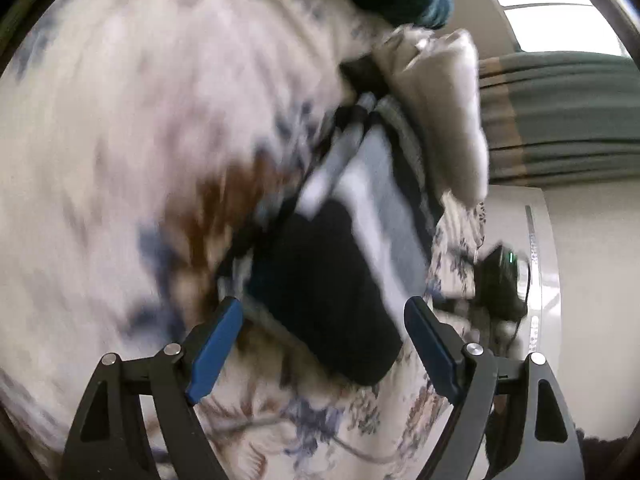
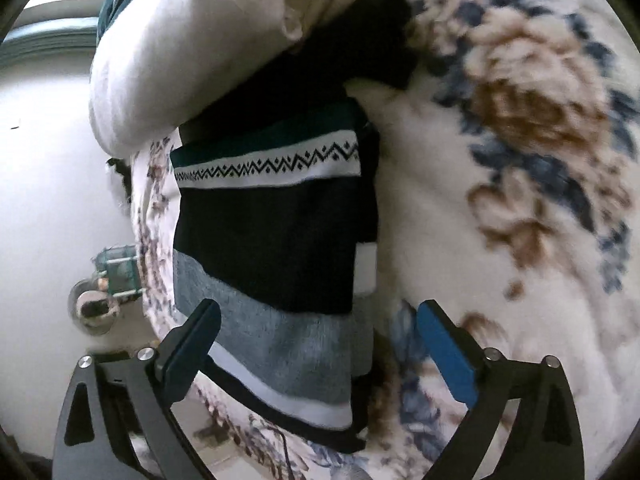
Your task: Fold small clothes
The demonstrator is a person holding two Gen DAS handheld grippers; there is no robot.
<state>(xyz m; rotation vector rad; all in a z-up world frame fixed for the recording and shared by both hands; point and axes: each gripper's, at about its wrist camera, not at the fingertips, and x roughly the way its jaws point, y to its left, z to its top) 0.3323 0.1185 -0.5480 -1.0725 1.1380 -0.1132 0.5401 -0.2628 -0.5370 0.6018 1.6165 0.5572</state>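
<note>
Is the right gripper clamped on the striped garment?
No: the right gripper is open, pads clear of the striped garment.

We see folded striped garment [image 2: 276, 240] flat on floral blanket [image 2: 500, 168]: black, grey, white bands, zigzag trim. Our right gripper [image 2: 316, 344] hangs over near grey edge, jaws wide, pads clear of cloth. White pillow [image 2: 180, 52] lies beyond.

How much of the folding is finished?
Done: the black, grey and white striped knitted garment lies folded into a neat rectangle on the floral fleece blanket. In hand: nothing; the left gripper and right gripper are both open around it. Left: a heap of white and dark clothes behind looks unfolded.
</note>
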